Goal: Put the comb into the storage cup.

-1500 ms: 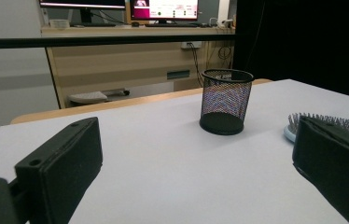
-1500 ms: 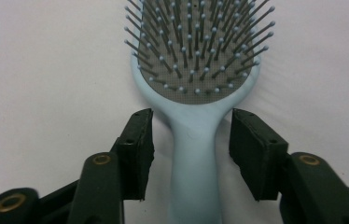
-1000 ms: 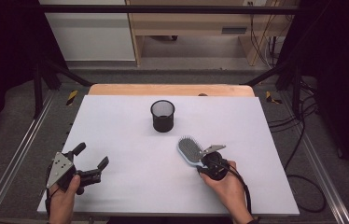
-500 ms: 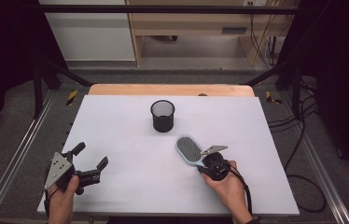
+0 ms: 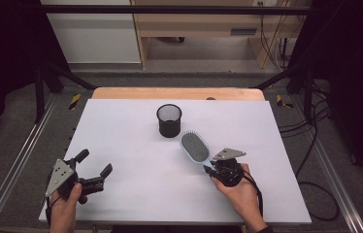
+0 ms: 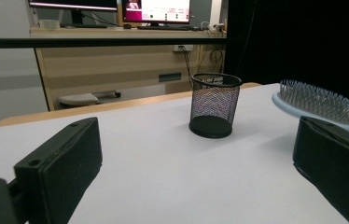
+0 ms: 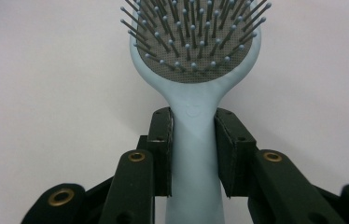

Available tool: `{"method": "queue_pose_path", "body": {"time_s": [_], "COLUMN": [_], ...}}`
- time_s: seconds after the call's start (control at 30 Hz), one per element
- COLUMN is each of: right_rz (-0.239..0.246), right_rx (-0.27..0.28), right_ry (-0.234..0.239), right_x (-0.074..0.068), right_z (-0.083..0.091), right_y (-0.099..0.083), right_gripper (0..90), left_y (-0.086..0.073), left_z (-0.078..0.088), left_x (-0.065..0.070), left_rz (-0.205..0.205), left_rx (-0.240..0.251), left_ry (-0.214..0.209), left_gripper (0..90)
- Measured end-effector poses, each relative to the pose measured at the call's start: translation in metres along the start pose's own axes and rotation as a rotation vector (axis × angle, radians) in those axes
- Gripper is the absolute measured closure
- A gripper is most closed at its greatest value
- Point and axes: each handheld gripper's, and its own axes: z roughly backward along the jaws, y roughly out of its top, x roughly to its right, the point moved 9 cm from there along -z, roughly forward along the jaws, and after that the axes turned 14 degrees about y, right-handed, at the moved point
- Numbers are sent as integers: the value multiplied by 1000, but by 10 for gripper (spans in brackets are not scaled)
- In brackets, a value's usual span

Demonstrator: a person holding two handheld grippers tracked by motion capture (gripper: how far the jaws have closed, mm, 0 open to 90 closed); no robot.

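At the near left of the white table (image 5: pixel 131 126), the left gripper (image 5: pixel 94 162) rests with its jaws spread wide and nothing between them. Farther in, toward the middle, a black mesh cup (image 5: pixel 169 120) stands upright. Just right of it and nearer, the pale blue hairbrush (image 5: pixel 195 147) lies bristles up, its handle clamped between the jaws of the right gripper (image 5: pixel 209 169). A wooden edge borders the table's far side; beyond it stands a light wooden desk (image 5: pixel 194 22) with monitors.
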Motion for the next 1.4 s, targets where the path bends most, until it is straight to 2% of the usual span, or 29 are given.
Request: {"method": "queue_pose_path", "body": {"time_s": [0.03,0.1,0.2,0.3,0.33,0.4,0.43,0.5,0.53,0.57,0.63,0.73,0.8,0.83,0.9,1.03,1.07,1.23,1.4], "right_rz": [24,31,49,61,61,61,64,72,72,82,93,102,101,107,118,141,141,150,176], "right_rx": [34,43,72,119,119,162,177,204,204,237,255,283,289,295,298,310,310,312,307], "right_ry": [4,1,-6,-17,-17,-8,-5,2,2,18,29,49,57,69,73,100,100,120,112], "right_x": [-1,-1,-2,-1,-1,1,2,2,2,1,-1,-8,-10,-17,-20,-38,-38,-49,-52], "right_z": [3,4,7,14,14,22,24,28,28,30,29,26,25,24,24,21,21,15,14], "right_y": [6,8,14,21,21,29,33,43,43,55,62,69,69,70,70,68,68,68,68], "right_gripper": [698,698,698,698,698,698,698,698,698,698,698,698,698,698,698,698,698,698,698], "left_y": [-2,-3,-3,1,6,23,23,37,44,53,65,80,80,77,65,51,50,55,60], "left_z": [0,-1,-1,-6,-8,-17,-17,-27,-33,-39,-46,-50,-51,-53,-55,-52,-52,-49,-47], "left_x": [0,2,8,16,19,24,24,28,30,33,37,48,56,59,65,74,76,83,90], "left_rz": [-7,-13,1,-23,-5,-8,-8,-13,-25,-58,-83,-73,-52,-41,-39,-9,3,50,36], "left_rx": [-11,-20,-24,-28,-20,-4,-4,6,9,5,-1,14,20,14,-43,-72,-74,-60,-46], "left_ry": [-1,2,6,3,4,-2,-2,-21,-31,-47,-64,-108,-130,-141,-153,-164,-171,-208,-227], "left_gripper": [15,16,17,16,16,16,16,16,16,17,19,17,17,19,28,39,39,39,38]}}
